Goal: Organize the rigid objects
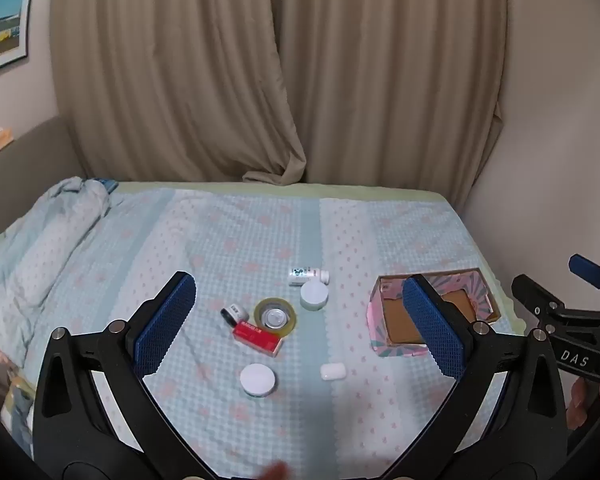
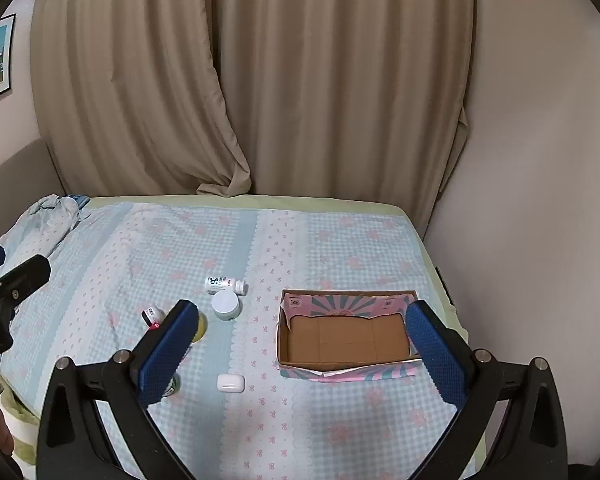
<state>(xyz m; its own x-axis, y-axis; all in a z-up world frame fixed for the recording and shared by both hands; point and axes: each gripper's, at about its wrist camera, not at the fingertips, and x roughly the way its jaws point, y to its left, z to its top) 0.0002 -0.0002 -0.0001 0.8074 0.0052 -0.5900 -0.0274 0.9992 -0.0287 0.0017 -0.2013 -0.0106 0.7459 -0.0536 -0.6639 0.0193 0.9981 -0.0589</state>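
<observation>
Several small objects lie on the bed: a white bottle (image 1: 309,275) on its side, a white jar (image 1: 314,296), a tape roll (image 1: 275,317), a red box (image 1: 257,336), a small black-and-white bottle (image 1: 234,314), a white round lid (image 1: 257,380) and a white earbud case (image 1: 333,371). An empty cardboard box (image 1: 396,320) sits to their right, also in the right wrist view (image 2: 346,338). My left gripper (image 1: 296,320) is open and empty above the objects. My right gripper (image 2: 300,344) is open and empty, above the earbud case (image 2: 231,382) and the box.
The bed has a checked blue and pink sheet (image 2: 340,248). A crumpled quilt (image 1: 48,240) lies at the left. Beige curtains (image 1: 280,72) hang behind the bed and a wall (image 2: 540,160) bounds it on the right.
</observation>
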